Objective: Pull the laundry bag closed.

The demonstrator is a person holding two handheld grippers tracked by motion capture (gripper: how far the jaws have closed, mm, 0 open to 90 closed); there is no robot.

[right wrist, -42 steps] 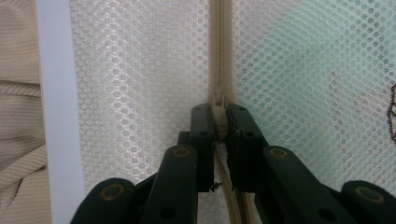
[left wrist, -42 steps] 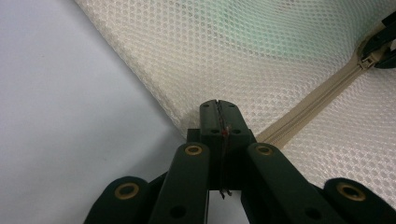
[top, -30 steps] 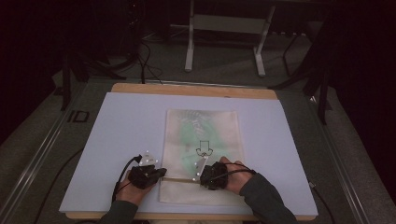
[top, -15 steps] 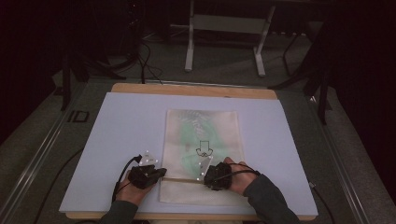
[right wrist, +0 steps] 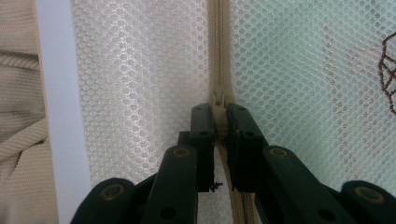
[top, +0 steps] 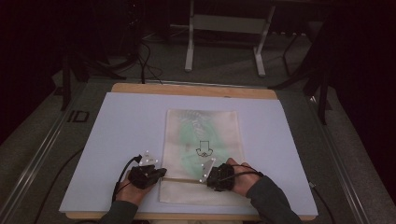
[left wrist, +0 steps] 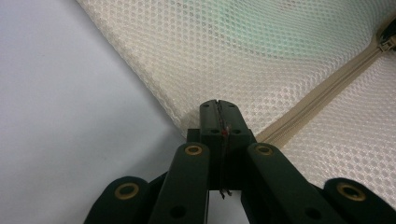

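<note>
Evidently a zipper job: the mesh bag (top: pixel 201 154) lies flat mid-worktop (top: pixel 116 135). At its near-left corner the left hand-held gripper (left wrist: pixel 218 108) pinches the fabric edge, likely anchoring it, while the right hand-held gripper (right wrist: pixel 220 122) clamps the zipper slider (right wrist: pixel 219 112).

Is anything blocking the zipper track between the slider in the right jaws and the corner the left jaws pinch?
Nothing visible does. The zipper track lies bare between the right gripper on the slider and the left gripper at the mesh bag's edge.
</note>
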